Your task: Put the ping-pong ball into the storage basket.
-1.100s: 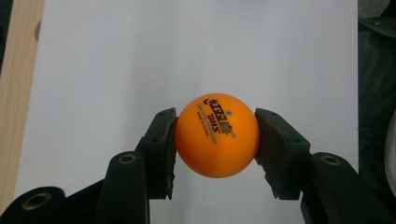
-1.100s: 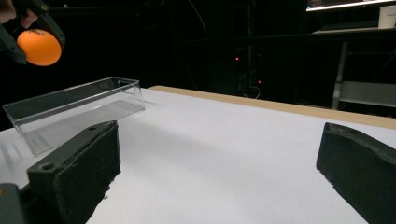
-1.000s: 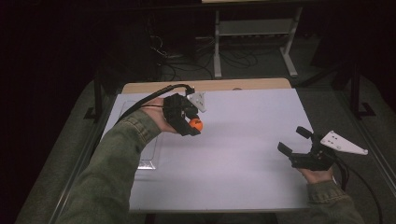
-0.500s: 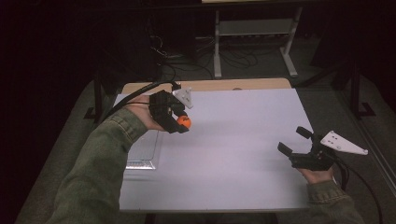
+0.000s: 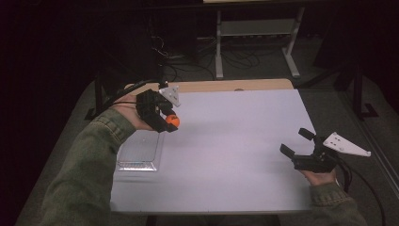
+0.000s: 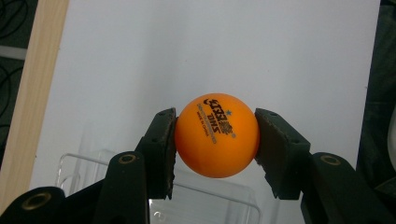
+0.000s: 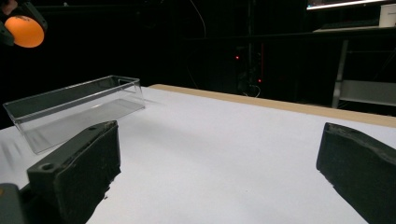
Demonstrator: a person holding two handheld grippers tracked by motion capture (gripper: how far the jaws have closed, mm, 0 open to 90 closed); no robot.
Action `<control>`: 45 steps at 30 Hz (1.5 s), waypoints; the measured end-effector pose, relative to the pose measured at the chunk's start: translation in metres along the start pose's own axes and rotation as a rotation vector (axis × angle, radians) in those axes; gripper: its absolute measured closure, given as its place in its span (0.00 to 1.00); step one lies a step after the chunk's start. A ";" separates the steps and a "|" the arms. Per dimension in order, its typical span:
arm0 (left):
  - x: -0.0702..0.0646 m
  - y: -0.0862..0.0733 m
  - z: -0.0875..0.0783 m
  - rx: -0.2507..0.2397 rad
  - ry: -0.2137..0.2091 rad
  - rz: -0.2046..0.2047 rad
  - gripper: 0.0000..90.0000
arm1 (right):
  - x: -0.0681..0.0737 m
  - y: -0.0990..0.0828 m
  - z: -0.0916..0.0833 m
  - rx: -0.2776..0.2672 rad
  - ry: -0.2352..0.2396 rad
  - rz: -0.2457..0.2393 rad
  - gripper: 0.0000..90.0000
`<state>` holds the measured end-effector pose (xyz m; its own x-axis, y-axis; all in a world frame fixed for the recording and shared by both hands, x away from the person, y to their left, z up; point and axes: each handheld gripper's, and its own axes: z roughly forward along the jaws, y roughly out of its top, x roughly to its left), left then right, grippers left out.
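The left gripper (image 5: 168, 123) is clamped on an orange ball (image 6: 217, 136), one pad pressing each side of it, and holds it in the air. Directly below the ball and jaws stands a clear plastic box (image 5: 138, 151) on the white table (image 5: 235, 136). Well apart, across the table, the right gripper (image 5: 297, 141) hovers low with its jaws spread wide, nothing between them, pointing toward the box.

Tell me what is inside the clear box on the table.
Nothing shows inside the clear box; its floor looks bare. The orange ball is held above it in the left gripper. The person's sleeve hides its near corner from above.
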<state>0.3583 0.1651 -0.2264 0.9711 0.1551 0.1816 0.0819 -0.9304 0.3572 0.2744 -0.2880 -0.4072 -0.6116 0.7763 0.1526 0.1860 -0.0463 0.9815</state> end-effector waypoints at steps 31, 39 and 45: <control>0.003 -0.061 -0.011 0.034 0.026 -0.095 0.56 | 0.000 0.000 -0.002 0.001 -0.007 -0.002 0.00; 0.003 -0.070 -0.008 0.055 0.019 -0.102 0.56 | 0.000 0.000 -0.001 0.003 -0.007 -0.002 0.00; 0.002 -0.070 -0.007 0.057 0.019 -0.098 0.56 | 0.000 0.000 -0.001 0.003 -0.007 -0.001 0.00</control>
<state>0.3534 0.2332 -0.2449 0.9535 0.2519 0.1654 0.1892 -0.9277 0.3218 0.2730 -0.2888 -0.4074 -0.6064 0.7807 0.1512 0.1883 -0.0438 0.9811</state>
